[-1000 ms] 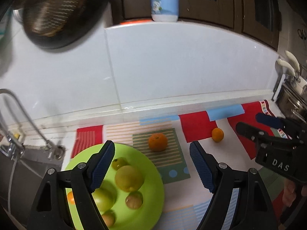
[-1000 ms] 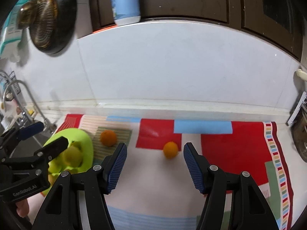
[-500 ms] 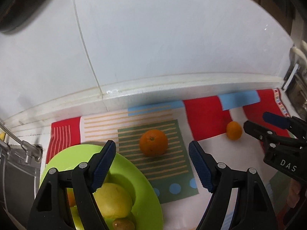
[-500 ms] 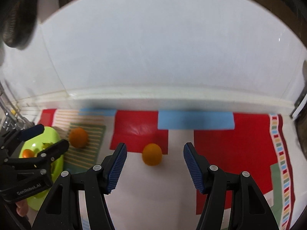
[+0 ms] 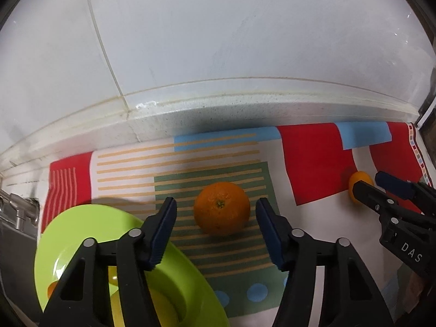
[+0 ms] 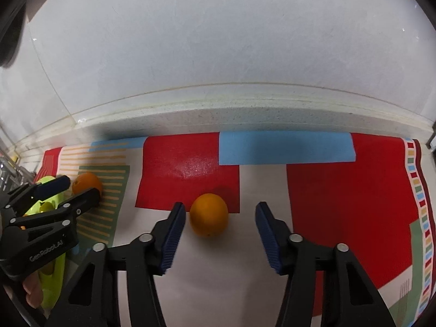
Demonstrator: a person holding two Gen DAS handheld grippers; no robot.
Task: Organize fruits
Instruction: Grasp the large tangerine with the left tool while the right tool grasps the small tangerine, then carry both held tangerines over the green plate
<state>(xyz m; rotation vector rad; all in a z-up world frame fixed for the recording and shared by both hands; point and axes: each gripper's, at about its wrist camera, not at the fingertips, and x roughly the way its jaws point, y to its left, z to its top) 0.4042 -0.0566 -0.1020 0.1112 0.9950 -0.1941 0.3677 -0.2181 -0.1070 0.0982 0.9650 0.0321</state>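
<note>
A large orange (image 5: 221,207) lies on the patterned mat, between the open fingers of my left gripper (image 5: 216,215), not touching them. It also shows in the right wrist view (image 6: 86,183). A smaller orange (image 6: 209,218) lies on the mat between the open fingers of my right gripper (image 6: 220,223), nearer the left finger. It also shows in the left wrist view (image 5: 359,182), partly behind the right gripper (image 5: 381,188). A lime-green plate (image 5: 81,223) with fruit sits at lower left, under my left finger.
The colourful mat (image 6: 340,190) covers the counter up to a pale stone ledge (image 6: 245,111) and white wall. A metal tap fitting (image 5: 19,212) and the sink edge are at the left. The left gripper (image 6: 51,201) is at the left of the right wrist view.
Both grippers have moved forward and down to the mat. Each orange now sits between a pair of open fingers; both looked farther off before. The upper wall and pan have left the view.
</note>
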